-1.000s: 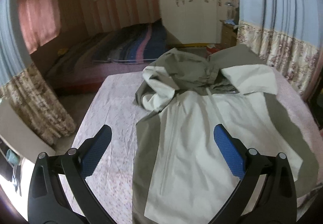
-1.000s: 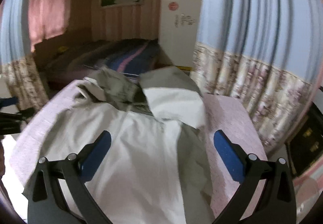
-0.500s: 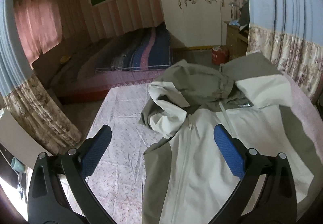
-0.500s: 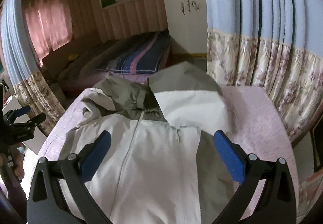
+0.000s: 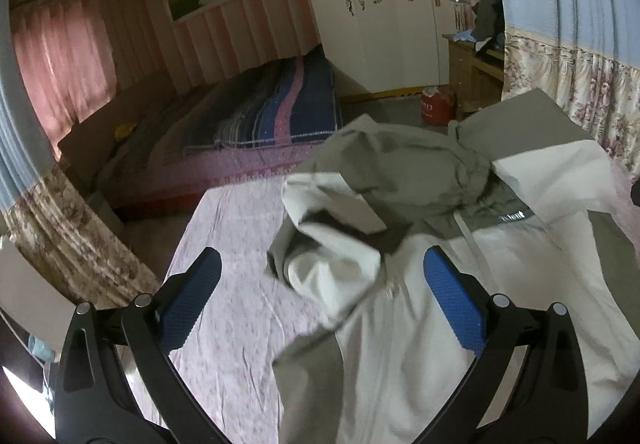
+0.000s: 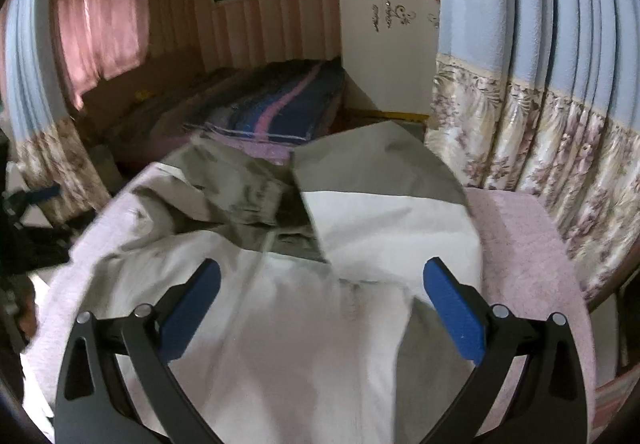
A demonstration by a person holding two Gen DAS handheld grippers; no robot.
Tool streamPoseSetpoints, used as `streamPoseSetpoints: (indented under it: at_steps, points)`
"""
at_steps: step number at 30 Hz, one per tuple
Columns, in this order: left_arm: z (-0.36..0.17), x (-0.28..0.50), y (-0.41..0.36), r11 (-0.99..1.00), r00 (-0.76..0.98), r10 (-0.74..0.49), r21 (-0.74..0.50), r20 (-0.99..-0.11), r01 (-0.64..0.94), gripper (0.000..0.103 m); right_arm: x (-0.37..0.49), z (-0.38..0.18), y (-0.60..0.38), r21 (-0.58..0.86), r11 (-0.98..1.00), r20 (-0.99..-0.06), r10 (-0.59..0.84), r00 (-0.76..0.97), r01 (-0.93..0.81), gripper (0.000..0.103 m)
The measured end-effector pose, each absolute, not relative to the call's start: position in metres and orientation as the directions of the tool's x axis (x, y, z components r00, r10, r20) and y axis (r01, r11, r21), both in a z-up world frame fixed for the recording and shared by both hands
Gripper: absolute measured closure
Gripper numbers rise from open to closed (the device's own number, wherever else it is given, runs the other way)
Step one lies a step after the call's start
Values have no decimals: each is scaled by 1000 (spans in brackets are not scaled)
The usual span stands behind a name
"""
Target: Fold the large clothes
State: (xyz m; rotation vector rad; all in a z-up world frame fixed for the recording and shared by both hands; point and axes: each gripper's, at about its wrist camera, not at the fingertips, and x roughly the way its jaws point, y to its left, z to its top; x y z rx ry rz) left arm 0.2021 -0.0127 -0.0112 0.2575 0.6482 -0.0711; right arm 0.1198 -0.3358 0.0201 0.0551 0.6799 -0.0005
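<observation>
A cream and olive jacket [image 5: 460, 308] lies spread front-up on a pink sheet [image 5: 232, 308] covering the table, its hood [image 5: 404, 172] bunched at the far end and one sleeve [image 5: 332, 268] crumpled toward the left. The left gripper [image 5: 320, 296] hangs above the sleeve and zipper, jaws spread wide, holding nothing. The right gripper [image 6: 320, 296] hangs over the jacket's chest [image 6: 280, 324], jaws equally wide and empty. A red canister [image 5: 436, 106] stands on the floor by the wardrobe [image 5: 384, 4]; its contents cannot be seen.

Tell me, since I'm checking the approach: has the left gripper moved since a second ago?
Yes. The left gripper moved forward toward the jacket's hood; the wardrobe looms larger.
</observation>
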Motion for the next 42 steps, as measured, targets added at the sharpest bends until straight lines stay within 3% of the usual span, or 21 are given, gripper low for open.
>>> streamPoseSetpoints:
  at_steps: [4, 14, 17, 18, 20, 22, 24, 25, 26, 27, 32, 35, 38, 40, 41, 42]
  points:
    - [-32, 231, -8, 970, 756, 14, 193, -654, 150, 3, 135, -3, -345, 31, 999, -681, 3, 732, 25, 16]
    - [-97, 280, 4, 965, 672, 104, 237, -733, 110, 3, 170, -57, -403, -110, 983, -740, -180, 649, 147, 17]
    - [-107, 295, 12, 972, 650, 119, 221, -751, 77, 5, 181, -65, -426, -92, 981, -751, -182, 635, 172, 17]
    - [-109, 299, 13, 974, 643, 115, 213, -757, 77, 9, 185, -70, -432, -83, 981, -760, -175, 626, 174, 17]
    - [-114, 304, 14, 977, 621, 108, 200, -776, 80, 35, 191, -78, -436, -61, 984, -775, -151, 614, 165, 22]
    - [-118, 308, 15, 977, 600, 99, 190, -794, 91, 50, 197, -89, -436, -41, 990, -806, -115, 581, 138, 53]
    - [-122, 311, 12, 977, 586, 89, 186, -806, 106, 68, 200, -96, -437, -39, 991, -821, -105, 562, 128, 66]
    - [-123, 312, 9, 974, 580, 93, 194, -809, 115, 80, 201, -98, -436, -44, 992, -822, -105, 559, 120, 78]
    - [-124, 313, 7, 972, 581, 91, 199, -809, 124, 94, 201, -98, -435, -50, 992, -817, -107, 566, 115, 81]
    - [-124, 312, 4, 970, 586, 85, 200, -806, 134, 101, 200, -96, -433, -51, 992, -813, -106, 573, 112, 85]
    - [-112, 311, 3, 963, 630, 132, 249, -766, 101, 102, 192, -71, -446, -102, 982, -756, -181, 629, 161, 98]
    - [-101, 318, 32, 957, 651, 222, 289, -726, -4, 102, 186, -57, -477, -142, 956, -723, -278, 632, 257, 99]
    - [-104, 327, 62, 966, 617, 227, 256, -754, -43, 102, 181, -60, -505, -211, 909, -705, -396, 588, 359, 102]
    - [-115, 327, 75, 860, 616, 483, 470, -623, -199, 103, 178, -74, -541, -160, 892, -740, -391, 546, 422, 102]
    - [-125, 329, 90, 827, 592, 538, 513, -600, -231, 103, 176, -87, -557, -113, 892, -777, -354, 520, 438, 102]
    - [-135, 332, 104, 858, 551, 501, 469, -668, -212, 103, 176, -101, -563, -112, 889, -804, -344, 486, 444, 101]
